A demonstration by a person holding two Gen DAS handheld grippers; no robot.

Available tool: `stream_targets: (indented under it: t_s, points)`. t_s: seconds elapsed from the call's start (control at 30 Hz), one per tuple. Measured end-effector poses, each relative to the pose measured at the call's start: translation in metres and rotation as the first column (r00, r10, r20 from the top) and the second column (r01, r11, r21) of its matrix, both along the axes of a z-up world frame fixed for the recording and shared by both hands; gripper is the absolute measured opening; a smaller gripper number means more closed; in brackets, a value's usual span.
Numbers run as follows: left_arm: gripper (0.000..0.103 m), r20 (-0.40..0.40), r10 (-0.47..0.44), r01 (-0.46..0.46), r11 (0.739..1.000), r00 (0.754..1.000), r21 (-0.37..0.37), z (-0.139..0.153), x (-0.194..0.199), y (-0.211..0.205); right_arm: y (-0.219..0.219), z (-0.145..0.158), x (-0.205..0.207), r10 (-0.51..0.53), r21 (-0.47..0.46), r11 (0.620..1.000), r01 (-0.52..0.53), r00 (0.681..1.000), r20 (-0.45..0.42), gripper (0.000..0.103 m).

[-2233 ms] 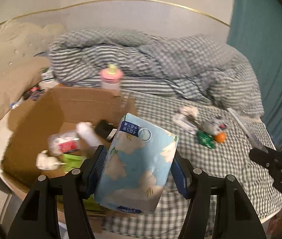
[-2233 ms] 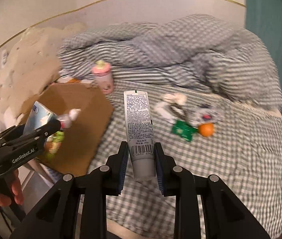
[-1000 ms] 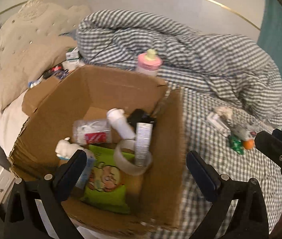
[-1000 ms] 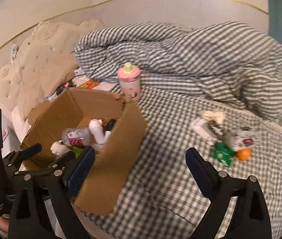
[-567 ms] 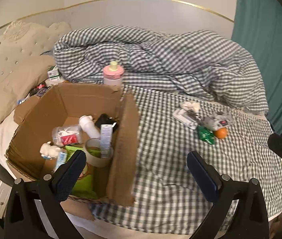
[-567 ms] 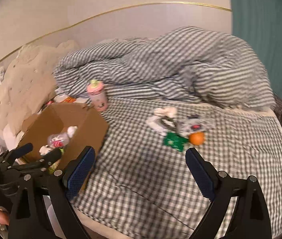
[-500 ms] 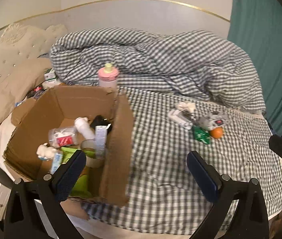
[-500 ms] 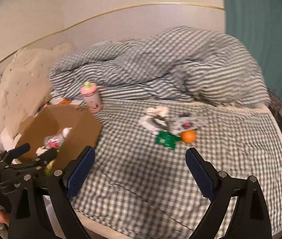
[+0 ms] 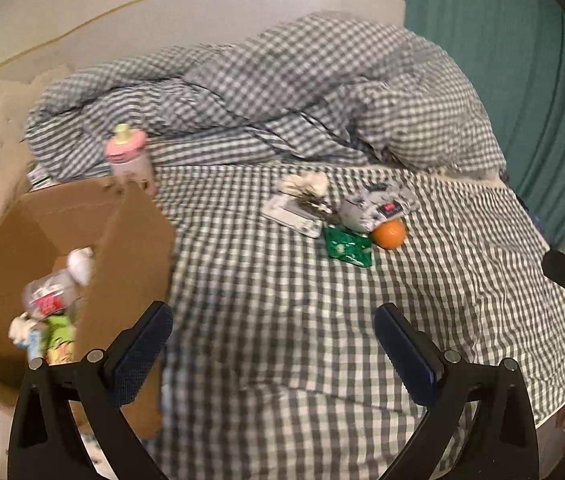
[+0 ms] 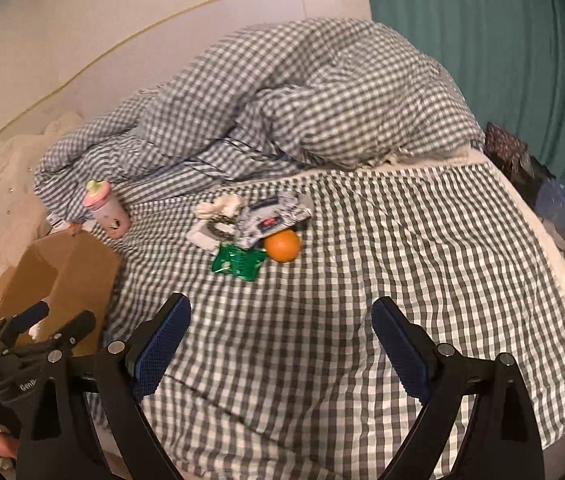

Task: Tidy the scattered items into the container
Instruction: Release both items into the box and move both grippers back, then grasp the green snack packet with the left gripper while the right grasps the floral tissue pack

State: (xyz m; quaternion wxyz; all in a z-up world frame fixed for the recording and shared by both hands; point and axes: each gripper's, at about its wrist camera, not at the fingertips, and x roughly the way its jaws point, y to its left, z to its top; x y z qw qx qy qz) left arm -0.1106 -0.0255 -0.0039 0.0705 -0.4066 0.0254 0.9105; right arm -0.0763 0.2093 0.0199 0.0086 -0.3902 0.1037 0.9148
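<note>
Two grippers, left gripper [image 9: 272, 338] and right gripper [image 10: 280, 332], jaws spread and empty, face the orange [image 10: 282, 245] beyond the cardboard box [image 9: 122, 248], which we judge the next pick.

grey-white gingham bedsheet [image 10: 362, 280]; brown cardboard box [image 9: 122, 248]; orange ball [image 10: 281, 245]; green packet [image 10: 238, 263]; pink bottle [image 9: 127, 156].

Box [image 9: 130, 248] sits on the bed's [image 9: 282, 300] left edge, w/ a few items [image 9: 48, 312] inside at its bottom. Bottle [image 9: 128, 158] stands upright just behind the box's far corner. Duvet [image 9: 282, 92] lies bunched across the back of the bed. Mid-bed, right of the box & well apart from it, is a small cluster: pouch [image 9: 378, 208] touching the fruit [image 9: 389, 233], flat packet [image 9: 347, 246] just left of the fruit, card [image 9: 292, 214] & crumpled tissue [image 9: 306, 184] behind. Curtain [image 9: 522, 80] hangs far right.
</note>
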Motion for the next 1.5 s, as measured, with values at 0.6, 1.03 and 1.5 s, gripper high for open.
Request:
stream_targets:
  t_s: [0.6, 1.03, 1.5]
  points:
    - [0.103, 0.123, -0.085, 0.082, 0.996, 0.989, 0.028, -0.088, -0.132, 0.085, 0.01, -0.065, -0.144, 0.051, -0.022, 0.999, -0.049, 0.992, 0.118, 0.092]
    - [0.103, 0.177, -0.112, 0.103, 0.993, 0.978, 0.06, -0.139, -0.175, 0.106, 0.012, -0.114, -0.216, 0.055, -0.102, 0.994, -0.035, 0.979, 0.194, 0.092]
    - [0.031, 0.203, -0.147, 0.118, 0.982, 0.968, 0.149, -0.146, -0.184, 0.1, 0.03, -0.116, -0.225, 0.029, -0.184, 0.983, 0.005, 0.983, 0.183, 0.022]
